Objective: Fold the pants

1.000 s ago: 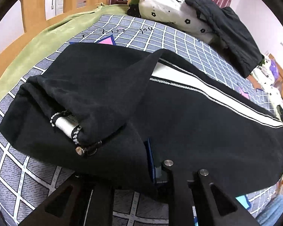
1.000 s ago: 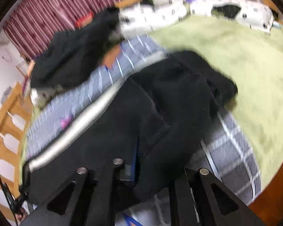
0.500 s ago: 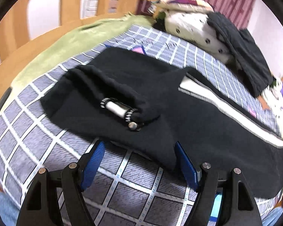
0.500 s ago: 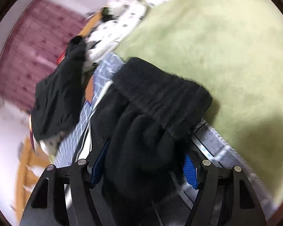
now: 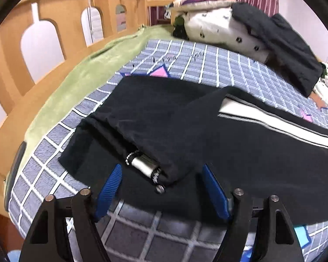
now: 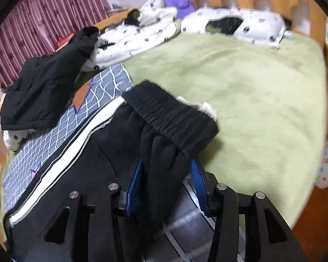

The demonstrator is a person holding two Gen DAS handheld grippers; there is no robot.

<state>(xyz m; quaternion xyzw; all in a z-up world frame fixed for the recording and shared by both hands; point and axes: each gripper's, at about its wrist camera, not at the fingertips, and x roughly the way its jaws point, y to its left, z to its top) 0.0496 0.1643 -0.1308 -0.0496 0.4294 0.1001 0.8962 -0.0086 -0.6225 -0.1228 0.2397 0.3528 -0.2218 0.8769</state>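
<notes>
Black pants with a white side stripe lie folded lengthwise on the bed. In the left wrist view the hem end, with a silver cord toggle, lies between the blue pads of my left gripper. Its jaws are closing but stand apart from the cloth. In the right wrist view the pants end in a ribbed waistband. A bunched fold of black cloth sits between the pads of my right gripper. Those jaws are closing too, without a visible squeeze on the cloth.
A grey grid-pattern blanket lies under the pants, a green blanket beside it. A black jacket rests on white patterned bedding at the far side. A wooden bed rail runs along the left.
Both grippers were shut on the pants' near edge, let it go and opened wide. They now stand narrower than half a second ago. The left one has risen; the right one swung sideways.
</notes>
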